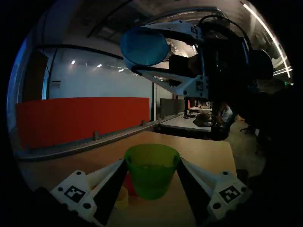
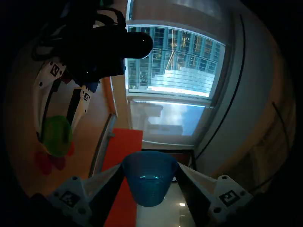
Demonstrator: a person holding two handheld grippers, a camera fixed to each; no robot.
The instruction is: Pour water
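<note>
Red partition [image 1: 83, 117] runs along the far edge of the wooden surface [image 1: 204, 151]; beyond it are desks w/ a seated person [image 1: 226, 113], and strip lights [image 1: 265, 28] on the ceiling; a big window [image 2: 174, 87] fills the middle of the right gripper view. Low on the surface, just beside the left claw's finger, sit a small yellow piece [image 1: 122, 198] and a red piece [image 1: 129, 183] (what they are, can't tell), both off to the side of the green cup [image 1: 151, 178].

Left claw [image 1: 151, 162] is clamped on that cup, both fingers pressed to its sides; cup upright, over the near part of the surface; resting on it or just above it, can't tell. Right claw [image 1: 132, 48] is clamped on the blue cup [image 1: 144, 47], high above the green one & a little left of it, open air betw. the two; it's tipped so a round end faces the left camera.

Both cups are translucent plastic, tapering to the base; water [image 2: 149, 179] shows in the blue cup as a paler line partway down; green cup's inside is too dim to read.
</note>
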